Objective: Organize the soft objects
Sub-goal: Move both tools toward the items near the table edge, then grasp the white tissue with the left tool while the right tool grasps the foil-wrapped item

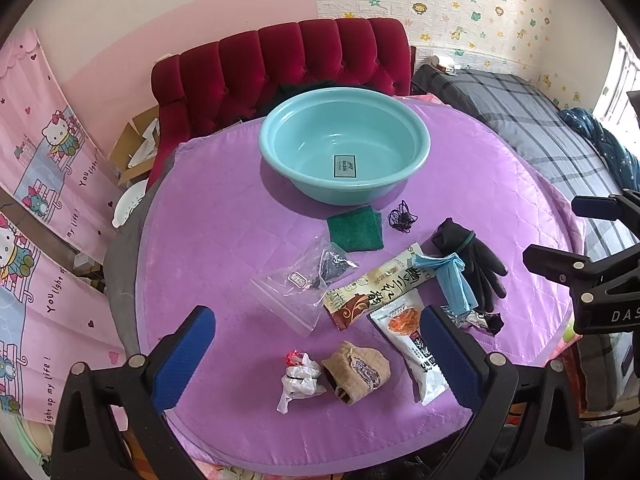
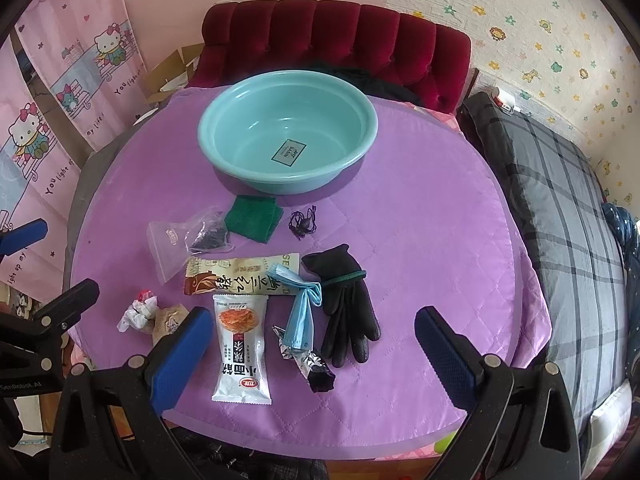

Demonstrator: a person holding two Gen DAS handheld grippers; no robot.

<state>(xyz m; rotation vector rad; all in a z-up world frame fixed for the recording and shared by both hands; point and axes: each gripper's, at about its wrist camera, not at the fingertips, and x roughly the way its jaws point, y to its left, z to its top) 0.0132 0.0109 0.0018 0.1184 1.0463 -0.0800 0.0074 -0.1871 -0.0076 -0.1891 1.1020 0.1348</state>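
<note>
A teal basin [image 1: 344,128] [image 2: 288,120] stands empty at the far side of a purple quilted table [image 1: 224,248] [image 2: 420,240]. In front of it lie a green scouring pad [image 1: 354,227] [image 2: 252,218], a black glove [image 1: 476,264] [image 2: 344,304], a blue face mask [image 1: 448,276] [image 2: 304,312], a tan folded sock [image 1: 356,370] [image 2: 168,320], a crumpled white plastic bag [image 1: 300,376] [image 2: 138,312] and snack packets [image 1: 416,340] [image 2: 242,344]. My left gripper [image 1: 318,356] is open above the sock. My right gripper [image 2: 312,356] is open above the mask and glove.
A clear zip bag [image 1: 296,288] [image 2: 180,240], a dark cord tangle [image 1: 402,220] [image 2: 302,222] and a foil wrapper [image 2: 308,364] also lie on the table. A red tufted headboard [image 1: 280,68] stands behind. A plaid bed [image 2: 560,208] is on the right.
</note>
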